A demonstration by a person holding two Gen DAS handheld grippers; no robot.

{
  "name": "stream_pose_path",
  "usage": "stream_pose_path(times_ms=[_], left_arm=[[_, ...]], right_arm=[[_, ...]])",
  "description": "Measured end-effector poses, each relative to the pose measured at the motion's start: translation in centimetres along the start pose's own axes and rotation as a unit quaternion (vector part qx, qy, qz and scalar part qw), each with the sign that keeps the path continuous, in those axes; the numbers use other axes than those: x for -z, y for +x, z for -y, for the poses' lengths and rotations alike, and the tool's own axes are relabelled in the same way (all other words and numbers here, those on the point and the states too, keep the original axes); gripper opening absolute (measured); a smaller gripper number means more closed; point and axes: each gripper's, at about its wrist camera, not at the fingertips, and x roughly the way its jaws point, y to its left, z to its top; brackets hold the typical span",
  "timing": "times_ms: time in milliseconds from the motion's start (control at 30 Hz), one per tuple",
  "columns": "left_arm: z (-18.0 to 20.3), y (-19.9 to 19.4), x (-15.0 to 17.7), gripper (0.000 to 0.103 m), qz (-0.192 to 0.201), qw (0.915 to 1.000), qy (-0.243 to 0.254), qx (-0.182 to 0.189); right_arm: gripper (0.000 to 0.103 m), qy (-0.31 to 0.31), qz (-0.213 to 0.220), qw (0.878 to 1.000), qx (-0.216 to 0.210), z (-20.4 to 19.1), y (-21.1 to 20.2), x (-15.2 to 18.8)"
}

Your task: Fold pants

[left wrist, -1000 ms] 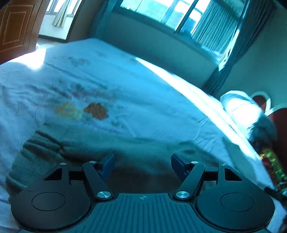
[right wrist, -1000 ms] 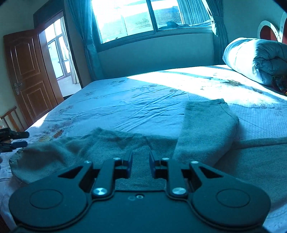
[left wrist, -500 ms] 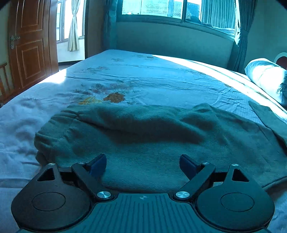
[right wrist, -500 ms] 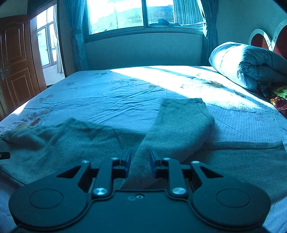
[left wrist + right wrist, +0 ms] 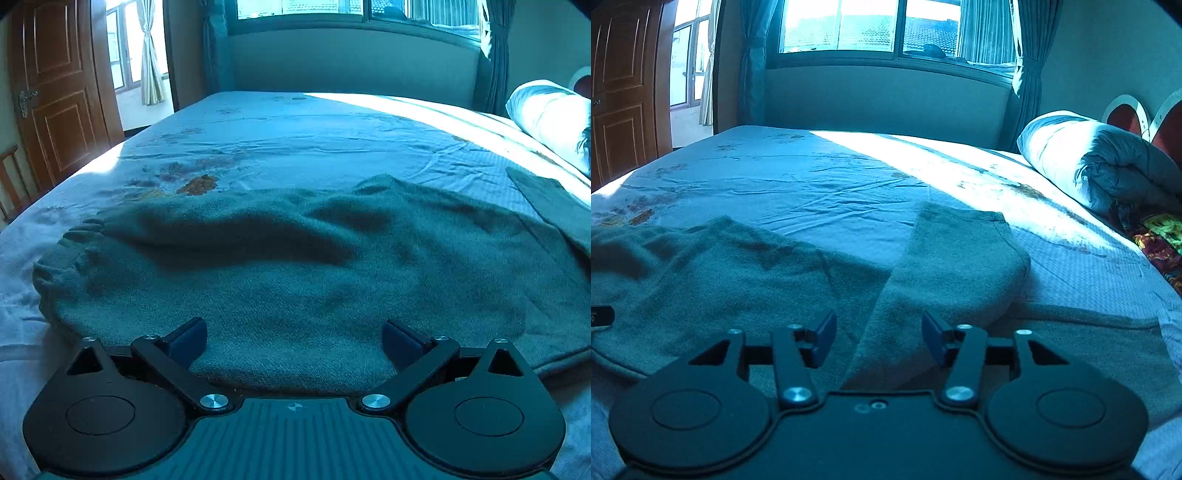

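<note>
Both grippers tilt down over the pants (image 5: 295, 266). The left gripper (image 5: 294, 338) has just opened wide, empty. The right gripper (image 5: 879, 338), nearly shut before, has just opened, with a folded leg (image 5: 945, 273) lying loose between its fingers

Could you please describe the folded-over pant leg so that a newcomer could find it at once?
Start at the bed, then find the grey-green pants across its near edge. The pant leg angles up toward the rolled duvet, the only part doubled over, its cuff squared.

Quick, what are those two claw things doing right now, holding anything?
Left gripper: open, just widened, holding nothing.
Right gripper: open, just opened, over the pants.
</note>
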Motion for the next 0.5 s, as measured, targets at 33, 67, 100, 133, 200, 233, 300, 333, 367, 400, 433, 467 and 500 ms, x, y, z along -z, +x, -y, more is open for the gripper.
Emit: stream_pose_path(times_ms=[33, 67, 100, 133, 200, 233, 300, 333, 367, 400, 433, 467, 500], left_arm=[[0.2, 0.3, 0.3, 0.103, -0.006, 1.0, 0.005, 0.0], [0.3, 0.5, 0.4, 0.103, -0.006, 0.9999, 0.01, -0.001], [0.5, 0.4, 0.4, 0.103, -0.006, 0.9999, 0.013, -0.003], [0.5, 0.2, 0.4, 0.103, -0.005, 0.9999, 0.012, -0.005], [0.6, -0.1, 0.5, 0.103, 0.005, 0.9999, 0.013, -0.009], [0.8, -0.1, 0.7, 0.103, 0.008, 0.9997, 0.018, -0.012], [0.8, 0.0, 1.0, 0.103, 0.012, 0.9997, 0.019, -0.012], [0.6, 0.1, 1.0, 0.103, 0.01, 0.9998, 0.015, -0.009], [0.5, 0.2, 0.9, 0.103, 0.008, 0.9998, 0.015, -0.006], [0.5, 0.1, 0.8, 0.103, 0.007, 0.9999, 0.015, -0.005], [0.4, 0.0, 0.6, 0.103, 0.005, 0.9999, 0.012, -0.003], [0.3, -0.4, 0.5, 0.103, 0.005, 0.9999, 0.01, 0.001], [0.3, -0.7, 0.4, 0.103, 0.008, 0.9999, 0.011, 0.003]], right_arm=[[0.063, -0.018, -0.001, 1.0, 0.007, -0.3, 0.4, -0.2], [0.057, -0.033, -0.006, 0.999, 0.006, -0.5, 1.0, -0.5], [0.044, -0.039, -0.013, 0.999, 0.004, -0.6, 1.6, -0.7], [0.039, -0.046, -0.024, 0.999, 0.005, -0.6, 2.2, -0.7], [0.032, -0.051, -0.044, 0.998, 0.008, -0.6, 3.4, -0.7], [0.032, -0.055, -0.051, 0.997, 0.014, -0.5, 3.9, -0.6], [0.031, -0.07, -0.062, 0.995, 0.039, -0.4, 4.8, -0.5], [0.025, -0.07, -0.063, 0.995, 0.036, 0.0, 4.9, -0.5], [0.0, -0.046, -0.069, 0.996, 0.031, 1.0, 4.8, -0.6], [0.0, -0.021, -0.073, 0.997, 0.029, 1.9, 4.5, -0.6], [0.0, 0.017, -0.072, 0.997, 0.02, 3.4, 3.8, -0.5], [0.0, 0.045, -0.06, 0.997, 0.018, 4.6, 2.7, -0.1], [0.0, 0.065, -0.05, 0.996, 0.018, 5.5, 1.7, 0.3]])
